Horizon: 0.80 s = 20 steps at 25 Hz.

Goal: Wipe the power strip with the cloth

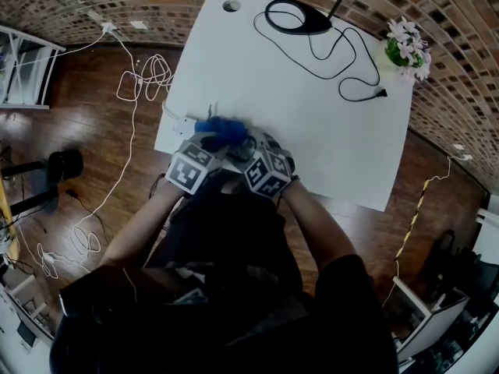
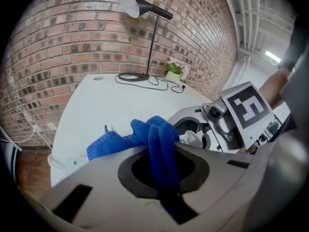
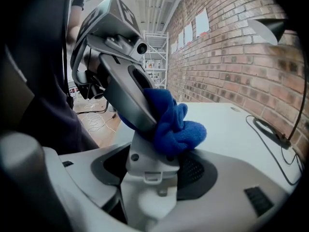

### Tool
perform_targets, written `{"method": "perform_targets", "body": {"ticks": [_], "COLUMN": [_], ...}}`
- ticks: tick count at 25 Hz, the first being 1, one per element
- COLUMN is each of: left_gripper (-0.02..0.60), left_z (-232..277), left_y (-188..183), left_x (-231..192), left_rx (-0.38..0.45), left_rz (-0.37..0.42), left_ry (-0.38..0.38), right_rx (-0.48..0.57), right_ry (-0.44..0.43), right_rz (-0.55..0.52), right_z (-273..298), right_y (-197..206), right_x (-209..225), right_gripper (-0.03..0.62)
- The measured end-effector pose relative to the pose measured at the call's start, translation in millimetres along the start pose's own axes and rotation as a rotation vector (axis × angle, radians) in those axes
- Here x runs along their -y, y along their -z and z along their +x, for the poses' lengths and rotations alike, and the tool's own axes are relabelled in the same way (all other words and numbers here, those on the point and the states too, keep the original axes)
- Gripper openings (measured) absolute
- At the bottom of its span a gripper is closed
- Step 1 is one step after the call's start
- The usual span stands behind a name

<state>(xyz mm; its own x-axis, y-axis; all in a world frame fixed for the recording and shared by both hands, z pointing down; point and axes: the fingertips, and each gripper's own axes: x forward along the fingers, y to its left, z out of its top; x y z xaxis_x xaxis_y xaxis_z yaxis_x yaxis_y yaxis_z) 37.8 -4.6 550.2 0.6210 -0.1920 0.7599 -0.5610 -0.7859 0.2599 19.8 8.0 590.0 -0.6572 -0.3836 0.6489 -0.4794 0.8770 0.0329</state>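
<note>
**Head view.** Dark clothing [image 1: 226, 287] of the person fills the foreground. Beyond it, the left tool [image 1: 215, 137] and right tool [image 1: 249, 143] meet over the blue cloth [image 1: 222, 128] at the near left edge of the white bench [image 1: 312, 115].

**Left tool view.** The jaws stand narrow, pinching a fold of the cloth, and the rest bunches ahead of them on the bench.

**Right tool view.** The jaws stand wide, clamped on one end of the white power strip [image 3: 147, 178], which lies on the bench. The left tool presses the cloth onto the strip's top face just beyond the grip.

**Progress.** Wiping appears to be under way. How much of the strip is already clean cannot be told, and the clamped end is likely unwiped.
</note>
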Motion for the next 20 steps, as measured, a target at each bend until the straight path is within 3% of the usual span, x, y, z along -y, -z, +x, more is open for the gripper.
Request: {"method": "perform_targets", "body": {"ticks": [6,12,20], "left_gripper": [0.038,0.038,0.038], "left_z": [-4,-17,-27], "left_y": [2,11,15], "left_x": [-11,-50,-68], "left_rx": [0.009,0.034,0.024], "left_rz": [-0.007,-0.012,0.063], "left_ry": [-0.024,-0.087,-0.105], "right_rx": [-0.003,-0.004,-0.009], "right_ry": [-0.001,0.000,0.005], "right_rz": [0.005,0.005,0.017], "right_z": [0,-1,0], "right_y": [0,1,-1], "right_x": [0,1,1], "right_gripper": [0.282,0.282,0.282]}}
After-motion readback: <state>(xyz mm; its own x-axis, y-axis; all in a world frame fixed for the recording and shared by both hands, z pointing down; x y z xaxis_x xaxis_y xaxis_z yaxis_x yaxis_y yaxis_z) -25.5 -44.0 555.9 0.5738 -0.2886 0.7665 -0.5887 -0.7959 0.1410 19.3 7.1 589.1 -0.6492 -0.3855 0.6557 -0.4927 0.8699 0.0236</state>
